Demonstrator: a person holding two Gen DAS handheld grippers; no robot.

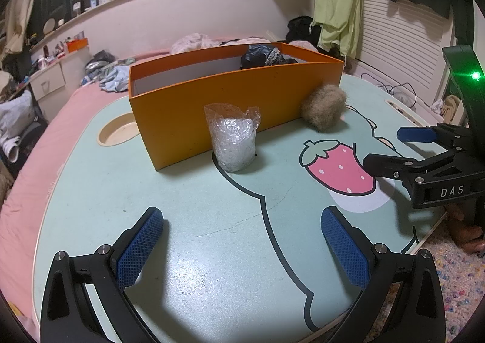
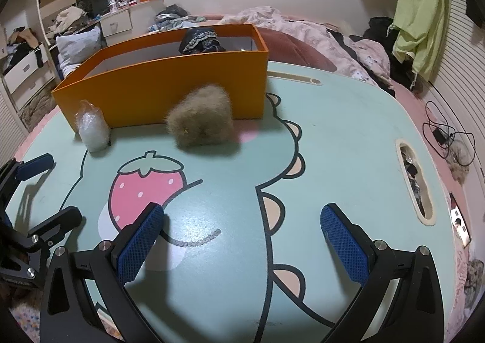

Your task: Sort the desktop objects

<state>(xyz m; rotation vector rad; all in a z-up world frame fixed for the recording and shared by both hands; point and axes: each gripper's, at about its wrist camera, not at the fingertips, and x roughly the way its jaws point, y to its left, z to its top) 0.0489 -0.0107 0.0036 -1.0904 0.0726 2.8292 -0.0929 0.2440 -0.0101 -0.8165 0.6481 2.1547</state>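
An orange box (image 1: 212, 106) stands on the mint table (image 1: 151, 191), with a dark lacy cloth (image 1: 263, 56) inside it. A clear bubble-wrap bundle (image 1: 235, 138) stands against the box front. A tan fluffy ball (image 1: 324, 106) lies at the box's right corner. My left gripper (image 1: 242, 243) is open and empty, well short of the bundle. My right gripper (image 2: 242, 240) is open and empty, short of the fluffy ball (image 2: 201, 120). The box (image 2: 169, 91) and bundle (image 2: 92, 129) also show in the right wrist view. The right gripper shows in the left wrist view (image 1: 385, 146).
The table has a round cup recess (image 1: 116, 132) at the left and an oval slot (image 2: 413, 176) at the right. A pink bed (image 1: 45, 161) with clothes surrounds the table. Cables (image 2: 448, 136) lie on the right.
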